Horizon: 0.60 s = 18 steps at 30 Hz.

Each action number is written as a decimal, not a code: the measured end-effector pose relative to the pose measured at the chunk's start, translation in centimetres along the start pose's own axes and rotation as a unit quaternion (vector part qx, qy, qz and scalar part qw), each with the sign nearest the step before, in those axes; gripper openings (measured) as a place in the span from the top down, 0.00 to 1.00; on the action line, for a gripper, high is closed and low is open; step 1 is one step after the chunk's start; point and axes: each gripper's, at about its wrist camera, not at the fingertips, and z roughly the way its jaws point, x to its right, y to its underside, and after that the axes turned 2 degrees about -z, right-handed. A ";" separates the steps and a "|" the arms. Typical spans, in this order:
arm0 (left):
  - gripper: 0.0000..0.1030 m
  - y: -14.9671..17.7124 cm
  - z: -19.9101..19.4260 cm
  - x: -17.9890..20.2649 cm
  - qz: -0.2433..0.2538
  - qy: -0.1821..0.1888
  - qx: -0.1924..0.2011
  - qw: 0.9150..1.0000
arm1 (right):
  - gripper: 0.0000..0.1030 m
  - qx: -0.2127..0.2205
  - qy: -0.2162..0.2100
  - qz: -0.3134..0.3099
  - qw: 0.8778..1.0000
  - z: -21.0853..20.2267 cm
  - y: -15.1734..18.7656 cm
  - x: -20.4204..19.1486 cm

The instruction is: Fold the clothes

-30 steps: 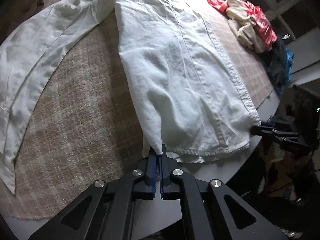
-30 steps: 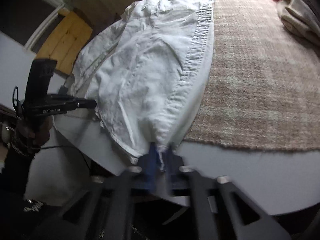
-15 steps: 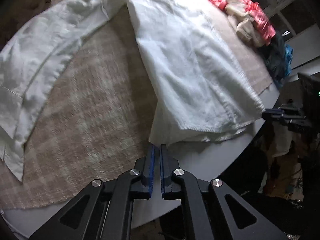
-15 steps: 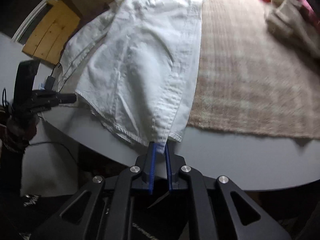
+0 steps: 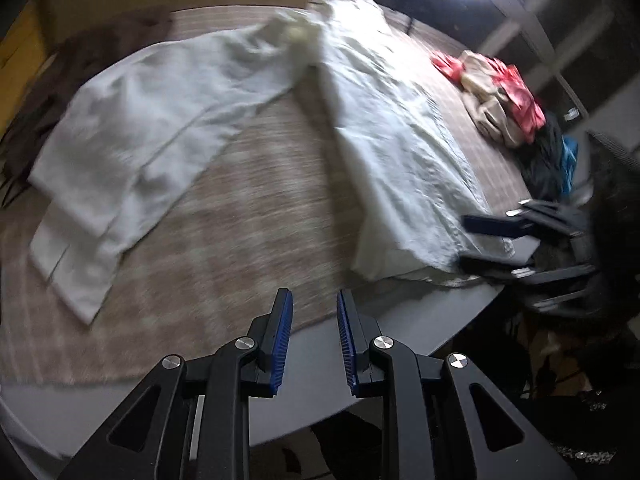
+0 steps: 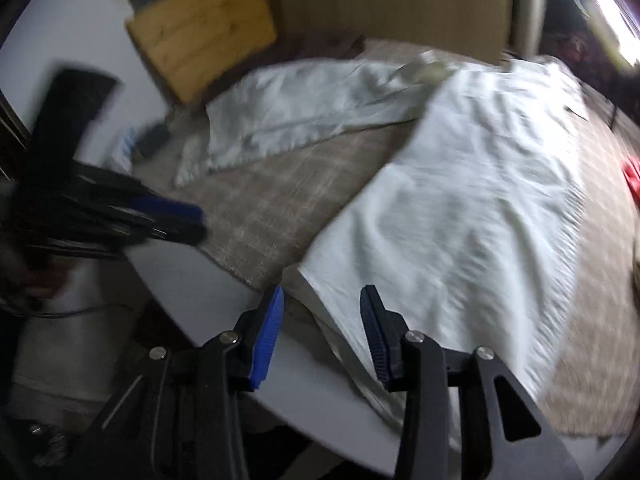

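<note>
White shirt (image 5: 384, 152) lies spread on the plaid cloth (image 5: 248, 216) covering the round worktop (image 5: 320, 360), sleeve out to the left, hem at the near edge. Left tongs (image 5: 314, 300) parted, empty, over the cloth. Right tongs (image 6: 322, 294) parted, empty, above the hem corner.

The left gripper (image 5: 313, 312) released the hem of the white shirt (image 5: 400, 152); its jaws, closed on the cloth a second earlier, stood apart and empty, drawn back over the tablecloth (image 5: 248, 248). The right gripper (image 6: 322, 312) likewise let go and spread its jaws, with the hem lying just ahead of them. The shirt dropped flat. Both views swung, and each gripper appeared beside the other's view.
</note>
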 end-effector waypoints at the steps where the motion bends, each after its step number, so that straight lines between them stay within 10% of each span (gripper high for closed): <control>1: 0.80 0.2 -0.4 -0.5 -0.007 0.001 0.004 1.000 | 0.61 -0.007 0.006 -0.004 1.000 0.8 -0.2 -0.2; 7: 0.80 1.1 -0.9 -1.3 -0.019 0.011 0.019 1.000 | 0.63 -0.035 -0.005 0.045 0.998 3.5 -1.4 0.8; 10: 0.80 1.1 -0.4 -0.8 -0.013 0.022 0.019 1.000 | 0.97 -0.038 -0.023 0.049 0.998 3.0 -1.5 1.3; 18: 0.80 -1.0 3.3 2.6 0.038 0.062 -0.006 0.997 | 0.97 0.028 -0.080 0.144 0.986 -3.6 -0.9 6.6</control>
